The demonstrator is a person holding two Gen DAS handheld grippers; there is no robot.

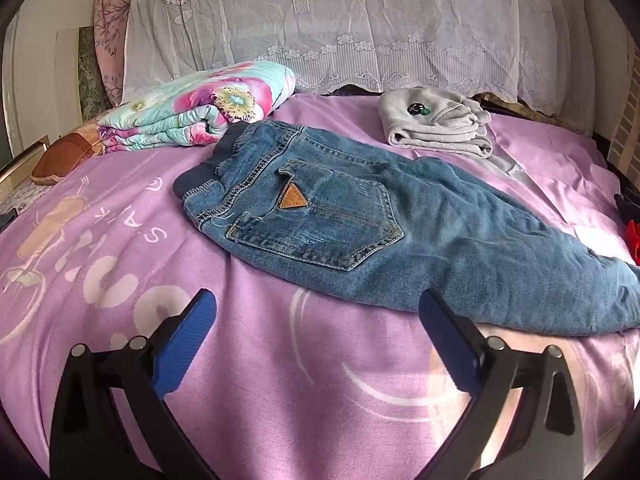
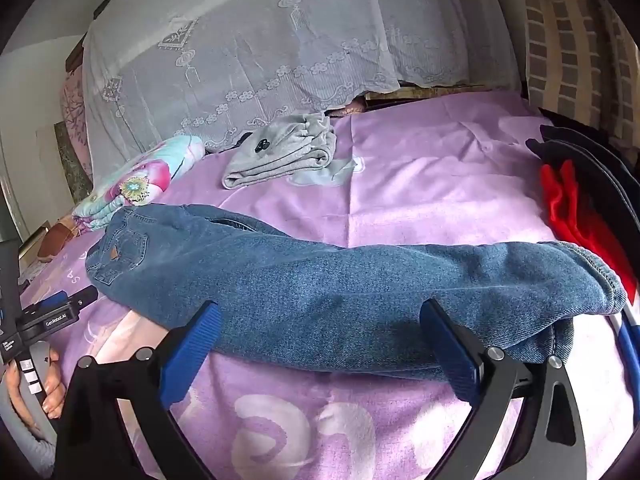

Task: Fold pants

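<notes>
A pair of blue denim pants point(image 1: 360, 232) lies flat on the purple bedsheet point(image 1: 260, 360), leg over leg, waistband at the left, back pocket with a tan triangular patch facing up. In the right wrist view the same pants point(image 2: 320, 280) stretch from the waist at the left to the cuffs at the right. My left gripper point(image 1: 318, 312) stands open just in front of the seat, nothing between its blue pads. My right gripper point(image 2: 320, 320) is open near the lower leg, its fingers close to the near edge of the denim; contact is unclear.
A folded floral quilt point(image 1: 200, 108) and a folded grey garment point(image 1: 436, 124) lie at the back, under a lace-covered headboard point(image 1: 320, 20). Red and dark clothing point(image 2: 568, 200) is piled at the bed's right edge. A hand point(image 2: 36, 388) holds the left gripper's handle at the left.
</notes>
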